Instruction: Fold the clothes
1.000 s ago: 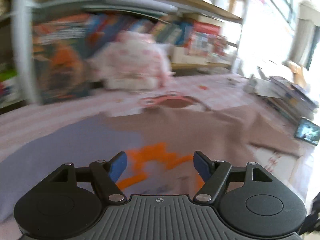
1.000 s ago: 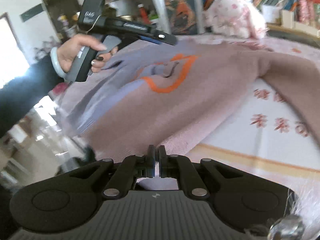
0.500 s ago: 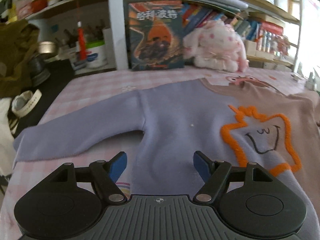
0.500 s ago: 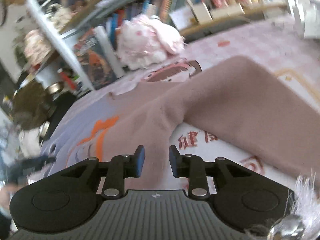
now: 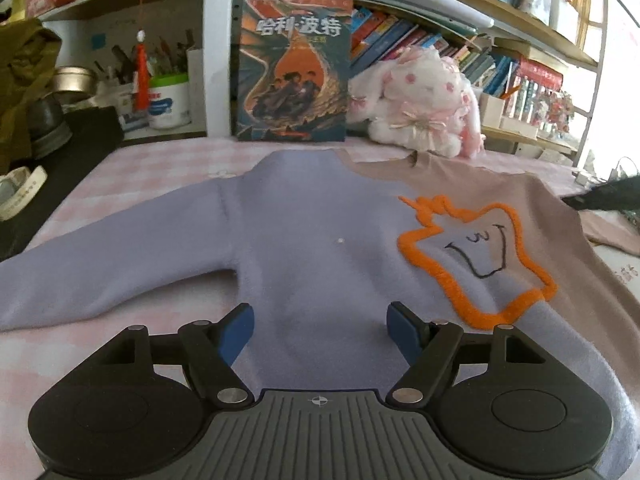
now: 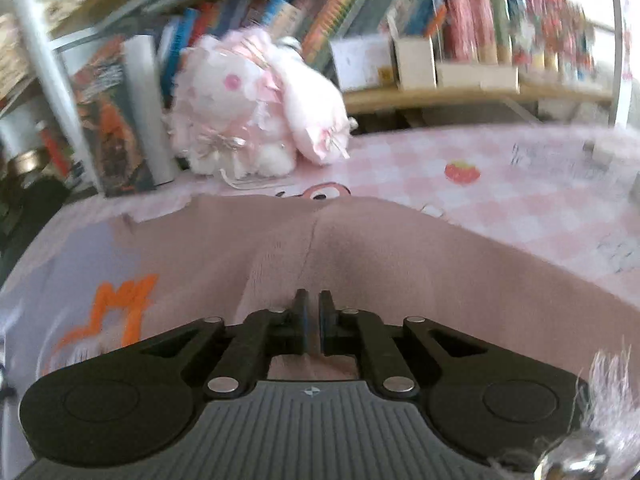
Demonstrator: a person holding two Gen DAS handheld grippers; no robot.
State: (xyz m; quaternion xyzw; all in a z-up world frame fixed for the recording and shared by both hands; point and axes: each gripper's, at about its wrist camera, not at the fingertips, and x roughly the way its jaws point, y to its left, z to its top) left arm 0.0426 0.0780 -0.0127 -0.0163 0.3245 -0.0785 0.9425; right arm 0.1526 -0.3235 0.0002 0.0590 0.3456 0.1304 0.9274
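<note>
Well, the sweater lies spread face-up on the pink checked tablecloth, its collar pointing to twelve o'clock toward the plush rabbit and the big book propped against the shelf. The lilac sleeve stretches flat out toward nine o'clock. The brown sleeve runs off toward three o'clock. The orange star on the chest shows whole. So no fold is visible in the body or in the lilac sleeve. As I judge it, nearly all the folding is left: both sleeves in, then the body doubled.

The left gripper hovers over the lower lilac part of the body, its blue-padded fingers spread wide with nothing between them.

The right gripper is over the brown shoulder, near the seam, with its fingers drawn to a thin slit. Brown cloth shows just beneath them, and it may be pinching a bit of it. That view is smeared, though, and I cannot tell whether it grips anything. From the left camera, only its dark tip pokes in at three o'clock.
</note>
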